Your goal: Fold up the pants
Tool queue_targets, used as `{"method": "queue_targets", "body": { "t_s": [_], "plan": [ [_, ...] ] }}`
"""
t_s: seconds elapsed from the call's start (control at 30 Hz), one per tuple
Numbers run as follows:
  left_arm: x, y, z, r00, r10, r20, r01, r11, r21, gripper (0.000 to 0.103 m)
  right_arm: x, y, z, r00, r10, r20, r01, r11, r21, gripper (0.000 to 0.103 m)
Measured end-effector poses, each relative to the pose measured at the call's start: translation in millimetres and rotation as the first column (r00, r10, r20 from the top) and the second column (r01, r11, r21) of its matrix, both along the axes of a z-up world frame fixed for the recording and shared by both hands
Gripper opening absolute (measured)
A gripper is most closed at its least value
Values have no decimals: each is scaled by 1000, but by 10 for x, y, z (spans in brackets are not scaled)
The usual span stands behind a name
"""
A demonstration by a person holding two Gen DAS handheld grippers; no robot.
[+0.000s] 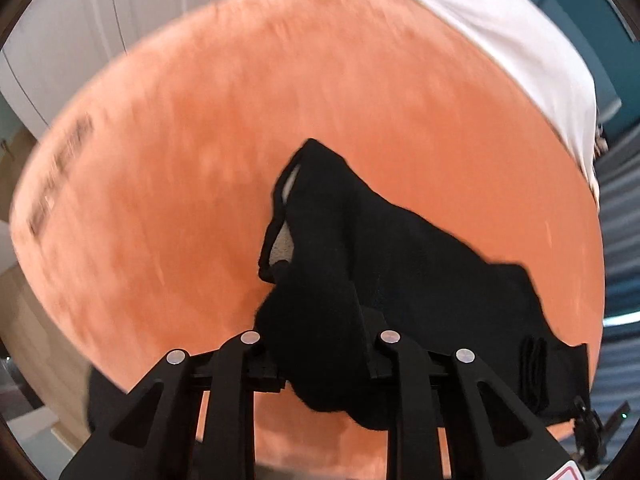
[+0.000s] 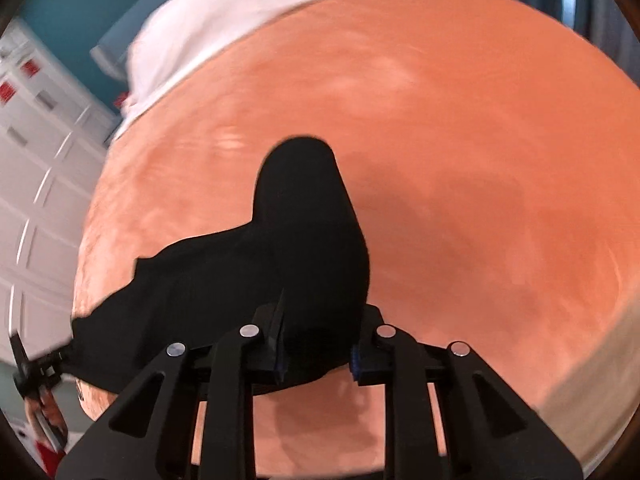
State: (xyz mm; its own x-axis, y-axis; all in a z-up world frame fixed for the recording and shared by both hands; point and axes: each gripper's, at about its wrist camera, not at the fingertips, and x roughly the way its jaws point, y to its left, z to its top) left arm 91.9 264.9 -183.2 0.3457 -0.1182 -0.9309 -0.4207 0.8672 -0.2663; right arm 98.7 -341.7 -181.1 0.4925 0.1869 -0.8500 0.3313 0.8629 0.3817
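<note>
Black pants (image 1: pixel 400 248) hang bunched above an orange bed cover (image 1: pixel 180 152), lifted and stretched between both grippers. My left gripper (image 1: pixel 320 352) is shut on one bunched end, whose cloth covers its fingertips. A pale inner lining shows in a fold of that end. In the right wrist view the pants (image 2: pixel 248 272) rise in a dark hump, and my right gripper (image 2: pixel 320 332) is shut on that end. The right gripper (image 1: pixel 586 416) shows small at the far end of the cloth in the left wrist view. A hand holds the left gripper (image 2: pixel 34 364) at the left edge of the right wrist view.
The orange cover (image 2: pixel 480 160) spreads wide around the pants. A white sheet or pillow (image 1: pixel 512 40) lies at the head of the bed. White panelled cupboard doors (image 2: pixel 40 152) stand to one side, and a teal wall (image 2: pixel 72 12) lies beyond.
</note>
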Motion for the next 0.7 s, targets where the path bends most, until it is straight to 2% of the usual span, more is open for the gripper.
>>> {"method": "queue_targets", "body": {
  "t_s": [0.07, 0.1, 0.17, 0.2, 0.23, 0.3, 0.37, 0.4, 0.43, 0.47, 0.5, 0.53, 0.57, 0.6, 0.67, 0.7],
  "plan": [
    [-95, -143, -195, 999, -11, -36, 14, 997, 78, 23, -230, -222, -222, 998, -46, -39, 46, 999, 8, 21],
    [-134, -204, -310, 998, -6, -57, 14, 992, 125, 26, -280, -251, -366, 998, -29, -49, 30, 1000, 9, 21],
    [-195, -228, -423, 998, 23, -57, -13, 985, 175, 35, -340, -291, -666, 998, -25, -51, 26, 999, 30, 31],
    [-228, -201, -401, 998, 39, -50, -30, 984, 177, 40, -388, -330, -691, 998, -51, -38, 53, 997, 47, 37],
    [-263, -156, -325, 998, 53, -43, -44, 982, 183, 42, -433, -372, -627, 996, -90, -26, 91, 993, 75, 43],
    [-334, -45, -144, 996, 85, -23, -77, 969, 235, 41, -539, -393, -421, 989, -147, 6, 147, 989, 20, 43],
    [-413, 81, 120, 991, 135, 13, -130, 913, 388, 41, -591, -264, -56, 987, -139, 85, 149, 981, -124, 45],
    [-437, 131, 251, 988, 149, 39, -151, 883, 444, 40, -572, -134, 95, 989, -82, 121, 102, 981, -164, 45],
    [-436, 153, 359, 987, 149, 62, -161, 871, 464, 40, -497, 59, 196, 990, 3, 139, 19, 987, -162, 45],
    [-414, 135, 407, 988, 137, 69, -154, 875, 459, 40, -443, 182, 216, 988, 64, 139, -43, 988, -150, 45],
    [-351, 88, 447, 991, 110, 73, -131, 889, 439, 40, -322, 453, 222, 981, 145, 126, -127, 982, -140, 45],
    [-277, 7, 461, 994, 79, 78, -105, 903, 418, 42, -231, 670, 197, 973, 203, 110, -188, 973, -136, 52],
    [-228, -78, 454, 995, 57, 80, -84, 912, 402, 46, -83, 1030, 112, 952, 296, 80, -284, 949, -140, 55],
    [-147, -202, 413, 997, 20, 69, -45, 923, 383, 58, 17, 1327, 22, 930, 364, 53, -351, 922, -164, 56],
    [-14, -437, 258, 998, -39, 45, 19, 922, 387, 62, 123, 1853, -196, 883, 469, -11, -460, 861, -219, 56],
    [19, -553, 172, 998, -60, 23, 45, 910, 412, 62, 173, 1994, -279, 868, 496, -31, -488, 841, -234, 37]
  ]
}}
